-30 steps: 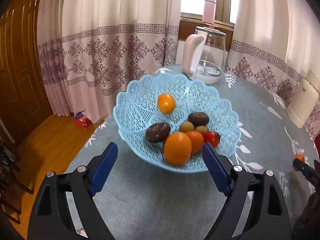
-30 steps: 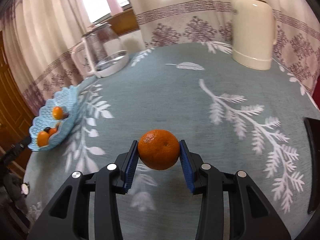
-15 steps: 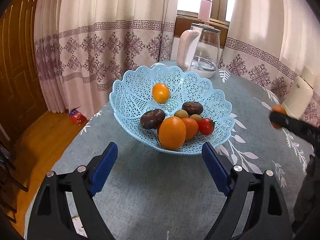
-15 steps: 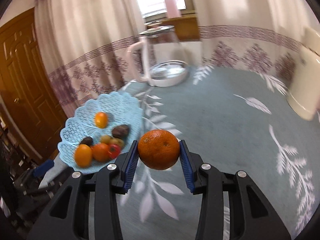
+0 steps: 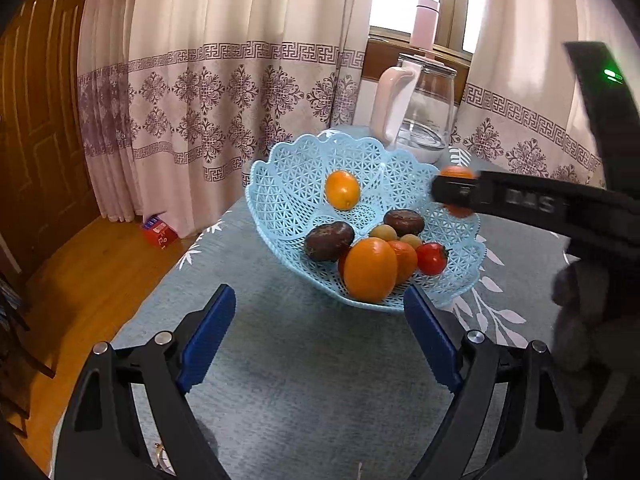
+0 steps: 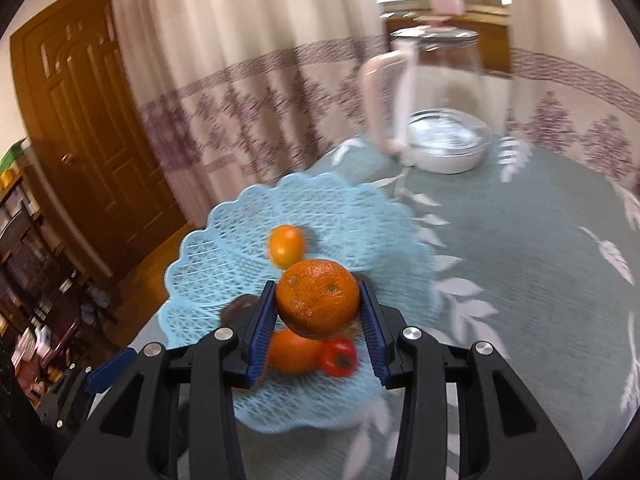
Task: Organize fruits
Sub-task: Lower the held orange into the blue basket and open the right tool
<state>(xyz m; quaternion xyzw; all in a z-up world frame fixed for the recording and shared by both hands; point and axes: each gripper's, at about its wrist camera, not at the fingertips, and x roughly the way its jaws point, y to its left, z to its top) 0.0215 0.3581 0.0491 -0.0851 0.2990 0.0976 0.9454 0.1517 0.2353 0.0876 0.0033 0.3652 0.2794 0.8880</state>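
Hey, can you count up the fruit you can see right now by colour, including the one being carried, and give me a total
Orange: 4, the mandarin clamped in the right gripper, plus a small one, a large one and another behind it in the blue basket
Dark brown: 2
Yellow-green: 2
Red: 1 tomato
Total: 9 visible

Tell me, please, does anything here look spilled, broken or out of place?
Nothing stands out. The fruit lies inside the blue basket, the tangerine is held in the right gripper, and the glass kettle stands upright.
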